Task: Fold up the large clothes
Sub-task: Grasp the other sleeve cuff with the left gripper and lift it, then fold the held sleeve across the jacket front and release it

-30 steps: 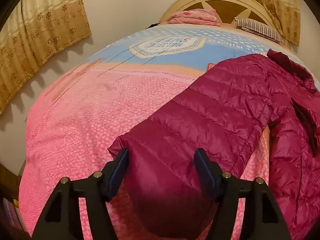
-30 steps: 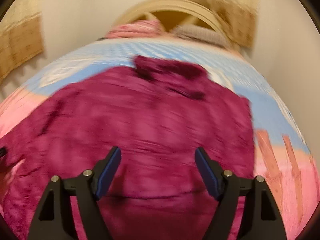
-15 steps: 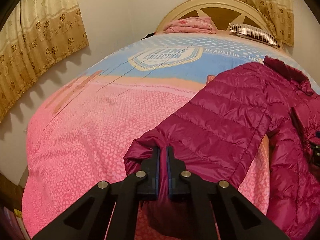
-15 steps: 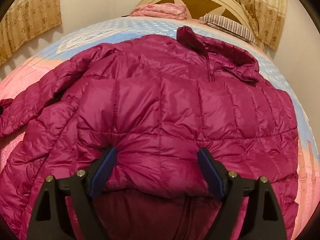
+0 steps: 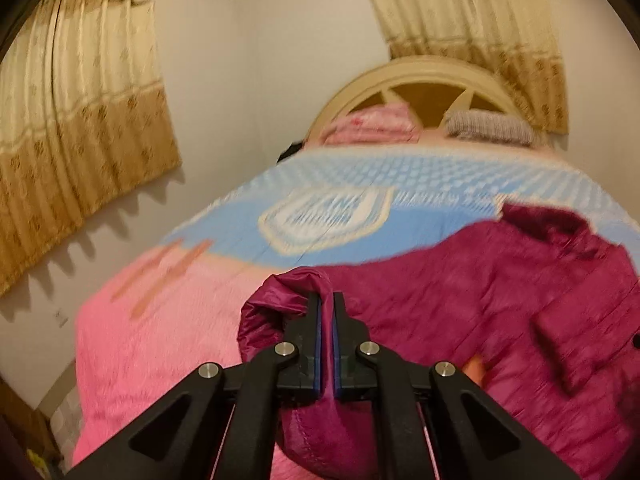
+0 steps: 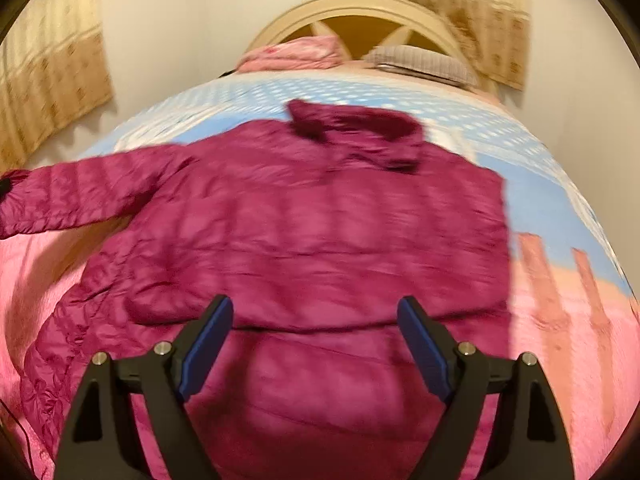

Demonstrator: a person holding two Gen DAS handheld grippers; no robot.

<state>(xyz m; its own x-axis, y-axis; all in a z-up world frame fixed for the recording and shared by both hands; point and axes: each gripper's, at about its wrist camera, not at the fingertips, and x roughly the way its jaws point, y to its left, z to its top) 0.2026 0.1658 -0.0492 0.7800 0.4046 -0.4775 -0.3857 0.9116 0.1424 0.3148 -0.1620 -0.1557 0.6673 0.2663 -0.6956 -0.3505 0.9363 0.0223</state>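
Note:
A magenta quilted puffer jacket (image 6: 320, 220) lies spread on the bed, collar toward the headboard. My left gripper (image 5: 326, 304) is shut on the cuff end of the jacket's left sleeve (image 5: 288, 296) and holds it lifted off the bedspread; the sleeve runs right into the jacket body (image 5: 500, 300). In the right wrist view that sleeve (image 6: 80, 196) stretches out to the left. My right gripper (image 6: 316, 320) is open and empty, hovering above the jacket's lower body.
The bed has a pink and blue bedspread (image 5: 152, 328). A cream headboard (image 6: 360, 12), a folded pink blanket (image 6: 296, 54) and a striped pillow (image 6: 424, 64) are at the far end. Curtains (image 5: 72, 120) hang on the left wall.
My left gripper closed on the sleeve cuff and has lifted it up off the bed. My right gripper stays open and has pulled back a little from the jacket.

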